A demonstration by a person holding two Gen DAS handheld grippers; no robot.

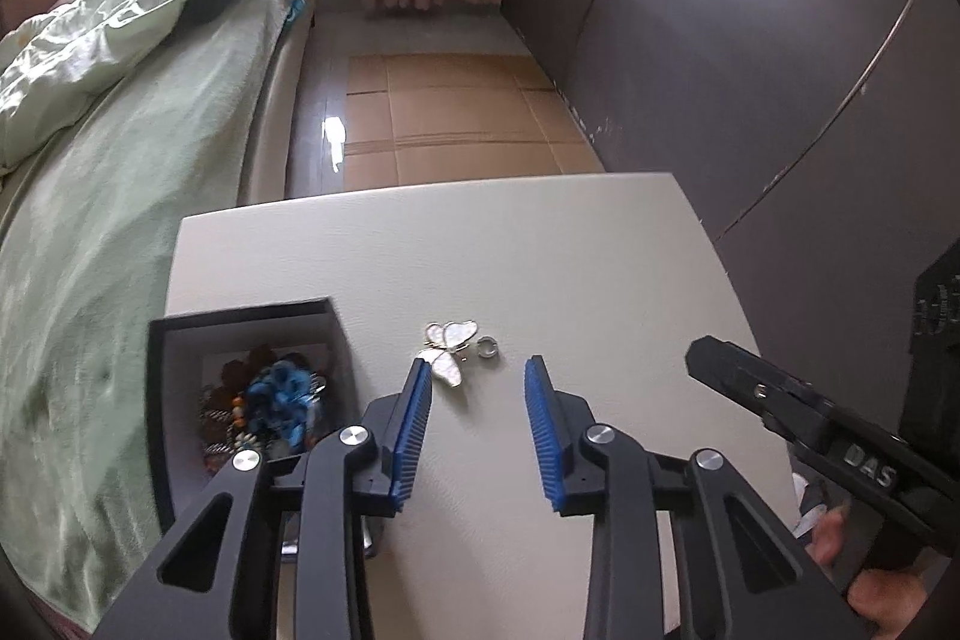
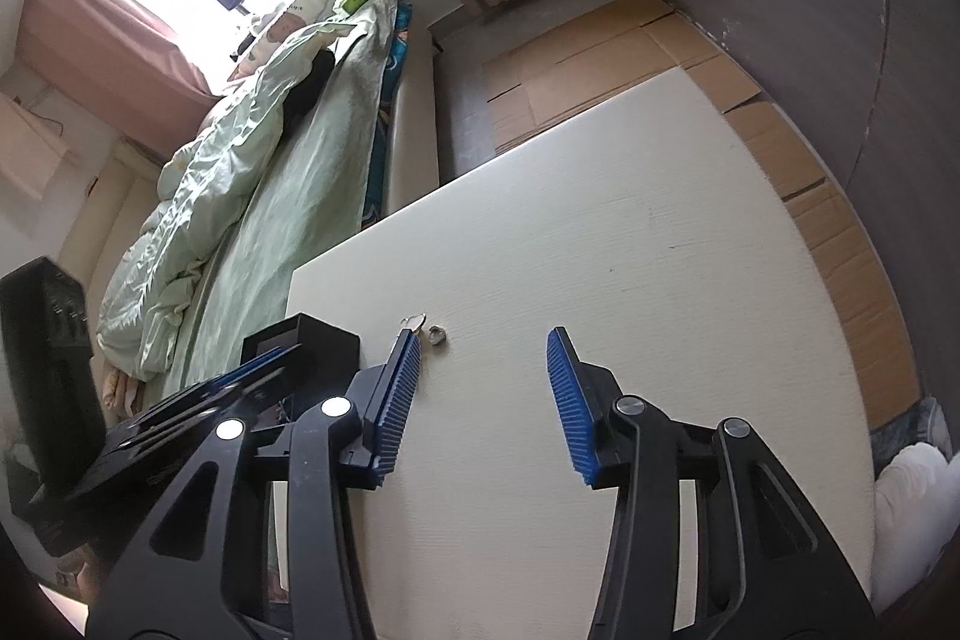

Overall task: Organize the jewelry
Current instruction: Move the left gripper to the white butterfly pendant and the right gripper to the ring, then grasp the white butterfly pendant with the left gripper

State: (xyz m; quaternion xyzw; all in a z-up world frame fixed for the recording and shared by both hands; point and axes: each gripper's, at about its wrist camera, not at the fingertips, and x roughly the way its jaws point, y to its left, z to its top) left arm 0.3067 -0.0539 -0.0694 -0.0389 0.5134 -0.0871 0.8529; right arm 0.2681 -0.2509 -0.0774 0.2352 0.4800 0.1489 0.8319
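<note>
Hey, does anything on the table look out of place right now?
Yes: a butterfly piece and a small ring lie loose on the table, outside the black box that holds the other jewelry. Neither gripper holds anything.

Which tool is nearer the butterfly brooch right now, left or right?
Left. The left tool has its left fingertip right beside the butterfly brooch, open, gripping nothing. The right tool sits further off to the side, open, nearer the small ring.
</note>
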